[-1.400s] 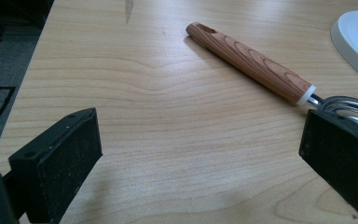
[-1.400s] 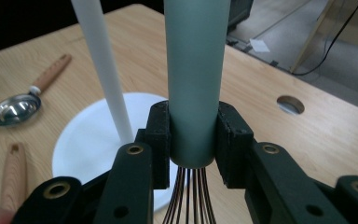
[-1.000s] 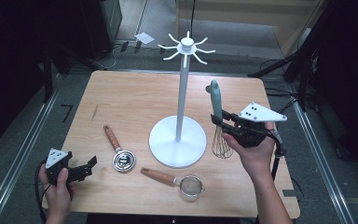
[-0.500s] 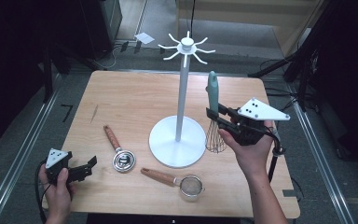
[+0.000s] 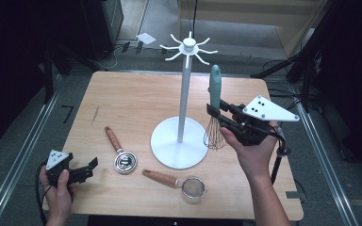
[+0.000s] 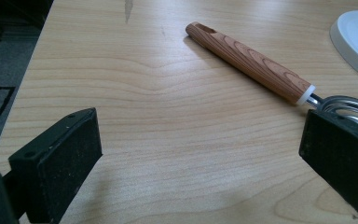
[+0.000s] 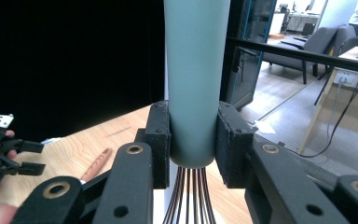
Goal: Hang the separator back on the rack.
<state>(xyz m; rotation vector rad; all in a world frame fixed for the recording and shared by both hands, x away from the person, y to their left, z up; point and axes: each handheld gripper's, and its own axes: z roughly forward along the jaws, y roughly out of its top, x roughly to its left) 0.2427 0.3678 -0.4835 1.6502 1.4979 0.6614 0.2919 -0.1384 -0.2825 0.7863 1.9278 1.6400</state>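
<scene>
At the near left corner of the wooden surface point(image 5: 136, 101), the left claw point(image 5: 90, 165) rests low in the person's left hand point(image 5: 59, 188), its jaws spread wide with nothing between them. Just beyond it lies a wooden-handled scoop point(image 5: 118, 150), its handle pointing away, and toward the near middle edge lies a small strainer point(image 5: 184, 184) with a wooden handle. To the right, above the surface, the right claw point(image 5: 213, 112) is pinching the whisk point(image 5: 214, 117) by the lower end of its grey-green handle, pads pressed on both sides; the whisk stands nearly upright, its wires hanging below the jaws and clear of the wood, just right of the white stand point(image 5: 184, 94). That stand's round base sits mid-surface, and its pole rises to a ring of hooks at the far side.
</scene>
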